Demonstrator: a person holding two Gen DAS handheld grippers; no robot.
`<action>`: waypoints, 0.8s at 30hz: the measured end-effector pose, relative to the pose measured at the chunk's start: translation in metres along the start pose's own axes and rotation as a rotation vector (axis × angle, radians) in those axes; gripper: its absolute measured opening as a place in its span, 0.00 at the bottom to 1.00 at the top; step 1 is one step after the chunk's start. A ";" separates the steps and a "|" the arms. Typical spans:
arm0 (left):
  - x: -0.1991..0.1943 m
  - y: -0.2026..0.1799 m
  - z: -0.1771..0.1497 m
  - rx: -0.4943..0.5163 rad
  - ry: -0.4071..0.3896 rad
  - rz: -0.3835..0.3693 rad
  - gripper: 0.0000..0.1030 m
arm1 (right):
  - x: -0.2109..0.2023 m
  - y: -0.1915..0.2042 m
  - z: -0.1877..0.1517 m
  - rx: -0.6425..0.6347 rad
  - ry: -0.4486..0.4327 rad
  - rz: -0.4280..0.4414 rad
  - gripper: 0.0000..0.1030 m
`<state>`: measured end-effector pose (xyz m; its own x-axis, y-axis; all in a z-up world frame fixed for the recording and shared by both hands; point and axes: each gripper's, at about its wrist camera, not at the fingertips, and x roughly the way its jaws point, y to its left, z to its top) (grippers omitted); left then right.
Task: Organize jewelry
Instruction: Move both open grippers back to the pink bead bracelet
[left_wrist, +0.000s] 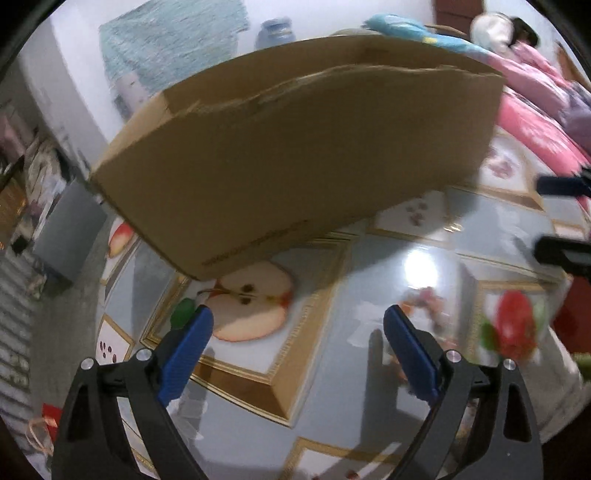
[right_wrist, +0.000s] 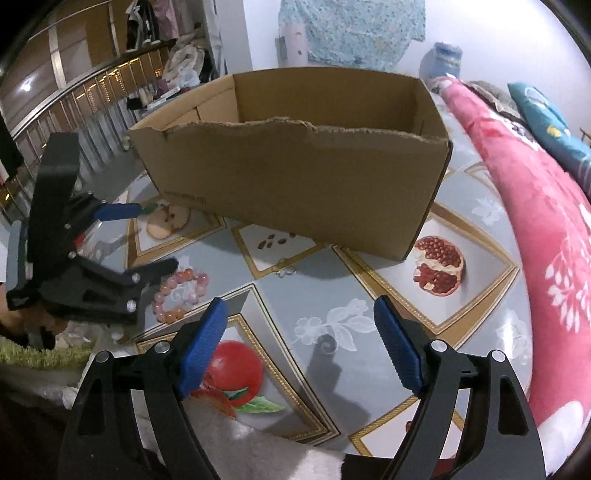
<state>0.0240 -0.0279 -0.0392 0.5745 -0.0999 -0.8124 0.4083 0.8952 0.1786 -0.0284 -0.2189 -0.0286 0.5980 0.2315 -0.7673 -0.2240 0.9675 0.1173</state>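
2 grippers, both spread wide and empty: left gripper (right_wrist: 147, 236), right gripper (right_wrist: 301, 332). The bead bracelet (right_wrist: 181, 295) lies near the cardboard box (right_wrist: 295, 184), in front of it. I'd straddle the beads squarely, then pinch gently.

Dim indoor light, tablecloth (left_wrist: 417, 266) glare, motion blur, fisheye-bent edges.

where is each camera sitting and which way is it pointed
Left wrist: rides the left gripper, low over the table, facing the cardboard box; its own open blue fingers show, and the right gripper's tips at the right edge.
Right wrist: rides the right gripper, facing the box's torn rim; its open fingers show, and the left gripper sits beside a pink bead bracelet.
Shared: box, fruit-print table.
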 end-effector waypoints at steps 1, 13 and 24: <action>0.004 0.004 0.001 -0.018 0.006 0.007 0.89 | 0.002 -0.001 0.000 0.007 0.005 0.002 0.75; 0.006 -0.006 -0.007 0.072 0.030 -0.108 0.90 | 0.012 -0.008 0.005 0.019 0.027 0.011 0.76; 0.010 0.023 0.009 -0.081 -0.048 -0.116 0.90 | 0.025 -0.009 0.009 -0.004 0.046 -0.046 0.77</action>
<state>0.0455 -0.0121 -0.0383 0.5610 -0.2231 -0.7972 0.4161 0.9085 0.0385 -0.0046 -0.2210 -0.0427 0.5715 0.1817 -0.8002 -0.2003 0.9766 0.0786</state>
